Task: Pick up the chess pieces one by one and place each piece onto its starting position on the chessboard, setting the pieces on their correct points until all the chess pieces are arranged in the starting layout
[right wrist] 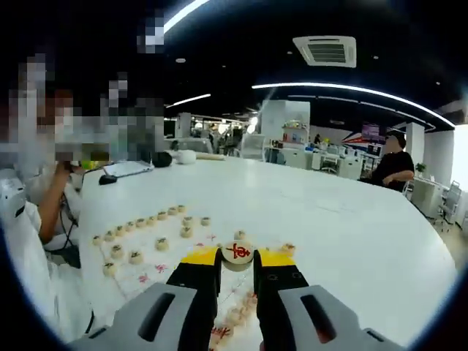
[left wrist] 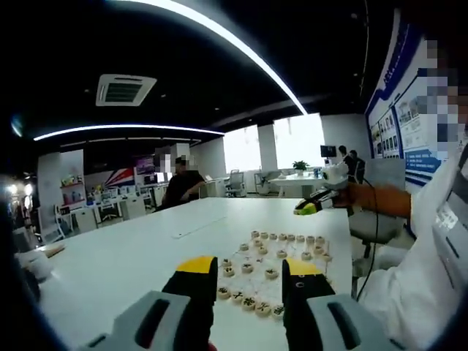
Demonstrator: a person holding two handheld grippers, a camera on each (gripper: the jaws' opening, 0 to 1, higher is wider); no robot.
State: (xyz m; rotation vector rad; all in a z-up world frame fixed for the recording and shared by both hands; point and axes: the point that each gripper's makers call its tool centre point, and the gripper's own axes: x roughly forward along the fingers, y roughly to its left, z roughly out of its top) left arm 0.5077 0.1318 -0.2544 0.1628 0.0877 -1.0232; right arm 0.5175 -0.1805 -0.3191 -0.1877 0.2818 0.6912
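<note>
Several round wooden chess pieces [left wrist: 248, 268] lie in rows on a pale chessboard sheet [left wrist: 333, 245] on the white table. In the left gripper view, my left gripper [left wrist: 250, 269] hovers over the near rows, open, with nothing between its yellow-tipped jaws. A hand holds my right gripper [left wrist: 313, 205] above the board's far side. In the right gripper view, my right gripper [right wrist: 236, 260] is shut on a round piece with a red character [right wrist: 238, 253], held above the board [right wrist: 157, 269]. More pieces [right wrist: 159, 243] sit in rows to the left.
The big white table [right wrist: 336, 234] stretches far beyond the board. A black mouse [right wrist: 107, 178], a flat pad [right wrist: 130, 168] and a white object [right wrist: 183, 156] lie at its far edge. A person in black [left wrist: 183, 186] sits at the table's far end.
</note>
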